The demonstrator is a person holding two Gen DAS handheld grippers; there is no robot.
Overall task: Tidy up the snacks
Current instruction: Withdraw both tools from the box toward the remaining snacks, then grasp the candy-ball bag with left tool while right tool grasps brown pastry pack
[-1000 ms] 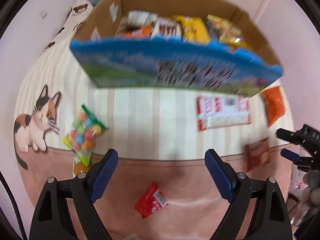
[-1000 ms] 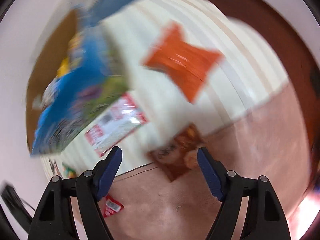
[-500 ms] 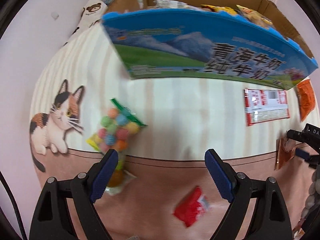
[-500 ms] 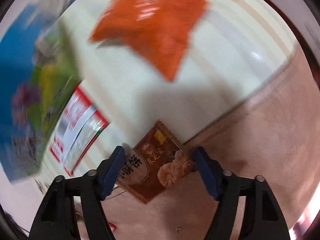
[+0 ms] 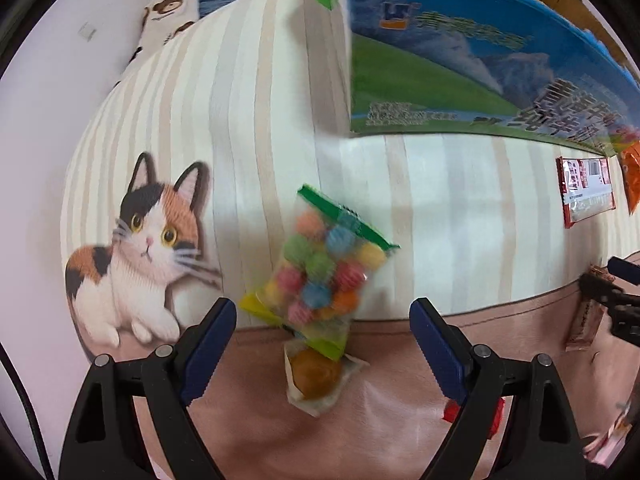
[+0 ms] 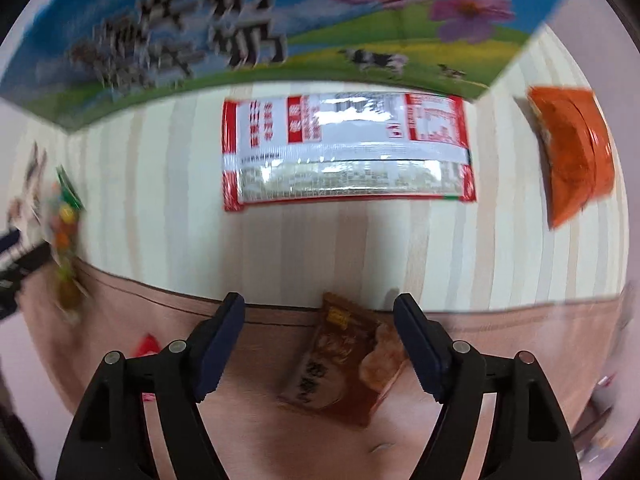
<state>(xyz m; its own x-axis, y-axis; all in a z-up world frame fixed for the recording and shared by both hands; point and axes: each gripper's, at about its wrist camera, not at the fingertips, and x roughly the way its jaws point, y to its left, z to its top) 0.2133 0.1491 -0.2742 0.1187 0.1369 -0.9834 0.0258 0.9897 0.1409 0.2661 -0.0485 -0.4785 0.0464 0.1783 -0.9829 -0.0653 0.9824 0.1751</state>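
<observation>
Left hand-held gripper (image 5: 322, 330): jaws wide, empty, above the candy bag (image 5: 320, 272) on the striped mat (image 5: 440, 200).
Right hand-held gripper (image 6: 318, 326): jaws opening around the brown snack packet (image 6: 340, 368), pads apart from it.

milk carton (image 5: 460, 92) blocks far side (mat (image 5: 440, 200) open)

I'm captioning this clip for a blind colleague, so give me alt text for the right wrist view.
The right hand-held gripper, its jaws opening, points down over a brown snack packet lying between its blue pads. Beyond it on the striped mat lie a red-and-white packet and an orange packet, in front of a blue-and-green milk carton box.
</observation>
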